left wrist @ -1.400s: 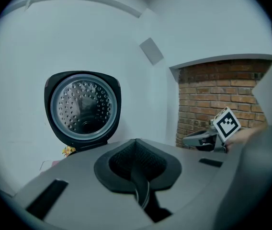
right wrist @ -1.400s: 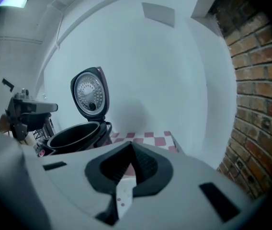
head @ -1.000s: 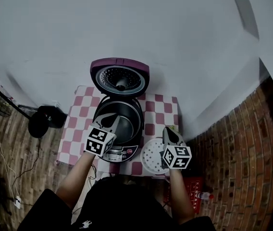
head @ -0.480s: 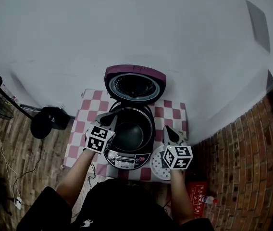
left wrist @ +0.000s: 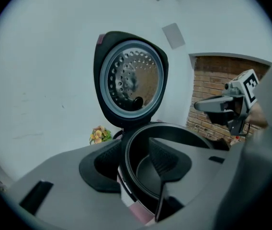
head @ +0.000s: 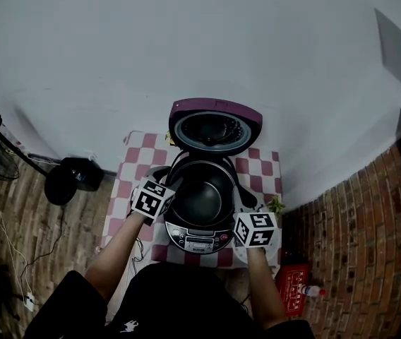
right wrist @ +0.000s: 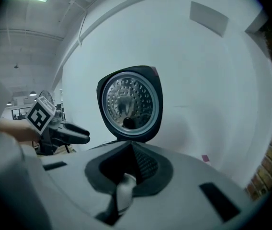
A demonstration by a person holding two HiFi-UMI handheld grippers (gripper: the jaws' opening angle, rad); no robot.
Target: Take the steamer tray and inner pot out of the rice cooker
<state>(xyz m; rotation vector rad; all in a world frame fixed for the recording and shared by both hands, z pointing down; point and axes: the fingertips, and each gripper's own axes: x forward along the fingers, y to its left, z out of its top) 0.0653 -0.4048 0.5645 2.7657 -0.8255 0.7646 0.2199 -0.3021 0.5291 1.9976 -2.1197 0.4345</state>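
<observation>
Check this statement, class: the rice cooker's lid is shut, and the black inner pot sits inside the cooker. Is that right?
One thing is wrong: the lid isn't shut. It stands open, tipped back with its perforated underside showing, as the head view shows. The black inner pot does sit inside the rice cooker.

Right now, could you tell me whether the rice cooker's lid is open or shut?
Open. The lid stands raised behind the cooker, its perforated inner plate facing forward, and the dark inner pot is exposed below.
</observation>
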